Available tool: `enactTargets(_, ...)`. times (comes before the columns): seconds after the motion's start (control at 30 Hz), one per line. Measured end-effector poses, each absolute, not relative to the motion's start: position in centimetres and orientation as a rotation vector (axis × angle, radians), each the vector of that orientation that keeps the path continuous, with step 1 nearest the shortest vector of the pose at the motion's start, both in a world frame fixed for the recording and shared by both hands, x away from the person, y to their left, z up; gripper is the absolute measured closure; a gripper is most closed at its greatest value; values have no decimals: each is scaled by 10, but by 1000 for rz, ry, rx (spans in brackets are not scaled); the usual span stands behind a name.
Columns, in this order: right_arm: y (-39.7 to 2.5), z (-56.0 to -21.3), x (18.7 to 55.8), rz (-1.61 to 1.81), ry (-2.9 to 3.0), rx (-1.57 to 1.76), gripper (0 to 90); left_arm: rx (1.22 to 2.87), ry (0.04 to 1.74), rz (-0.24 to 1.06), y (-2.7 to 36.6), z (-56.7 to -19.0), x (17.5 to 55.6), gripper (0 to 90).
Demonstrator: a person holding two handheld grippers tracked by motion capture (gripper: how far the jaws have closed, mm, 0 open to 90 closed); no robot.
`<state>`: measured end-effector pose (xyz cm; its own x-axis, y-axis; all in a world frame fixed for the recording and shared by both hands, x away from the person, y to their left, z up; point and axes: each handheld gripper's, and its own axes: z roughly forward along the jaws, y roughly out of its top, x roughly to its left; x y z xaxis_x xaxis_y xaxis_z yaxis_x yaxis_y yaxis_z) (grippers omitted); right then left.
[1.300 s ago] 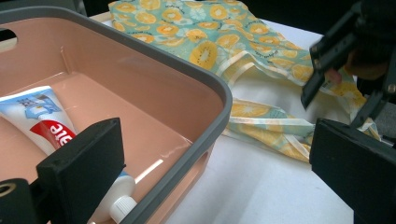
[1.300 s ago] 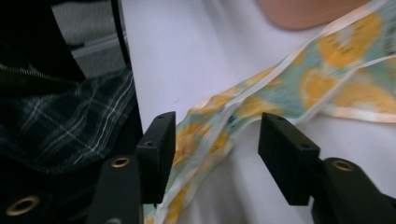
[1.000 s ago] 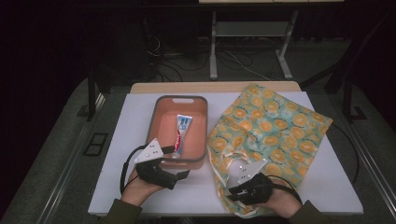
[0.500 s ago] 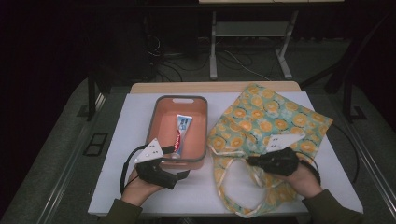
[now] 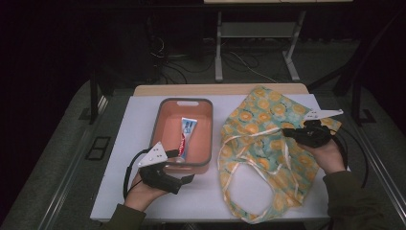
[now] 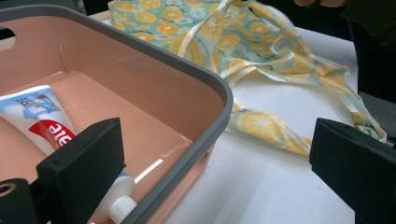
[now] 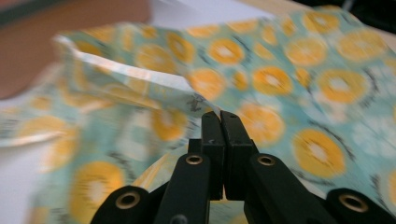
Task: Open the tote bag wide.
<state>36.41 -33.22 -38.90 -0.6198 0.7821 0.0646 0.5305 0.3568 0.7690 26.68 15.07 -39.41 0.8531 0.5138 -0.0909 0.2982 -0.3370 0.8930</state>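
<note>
A cloth bag (image 5: 258, 124) printed with oranges lies on the right half of the white table, its handles looped toward the front edge. My right gripper (image 5: 288, 133) is shut on the bag's fabric (image 7: 289, 60), and in the right gripper view its jaws meet on a raised fold (image 7: 220, 116). A pink bin with a grey rim (image 5: 186, 101) holds a toothpaste tube (image 5: 187, 132). My left gripper (image 5: 187, 174) is open at the bin's near right corner. In the left gripper view (image 6: 219, 172) one jaw is over the tube (image 6: 42, 116) and the other over the table.
The white table (image 5: 139, 124) has bare room left of the bin and along the front. The bag's handle loop (image 5: 239, 191) lies near the front edge. Beyond the table stand a metal frame and cables on a dark floor (image 5: 249, 57).
My right gripper has swung from the table's front to the right and farther back, drawing the bag's fabric with it and spreading the handles. The left gripper has stayed put.
</note>
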Motion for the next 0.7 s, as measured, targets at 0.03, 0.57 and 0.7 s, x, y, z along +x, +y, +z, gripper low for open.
enactTargets(0.03, -336, -394, 368, 1110, 2309, 1183, 889, 1947, 599, 250, 151, -394, 267, 18)
enactTargets(0.57, -345, -428, 379, 1038, 2336, 1330, 604, 1950, 601, 244, 149, -395, 267, 17)
enactTargets(0.7, -343, -407, 369, 1165, 2318, 1292, 464, 1952, 597, 246, 150, -395, 267, 18)
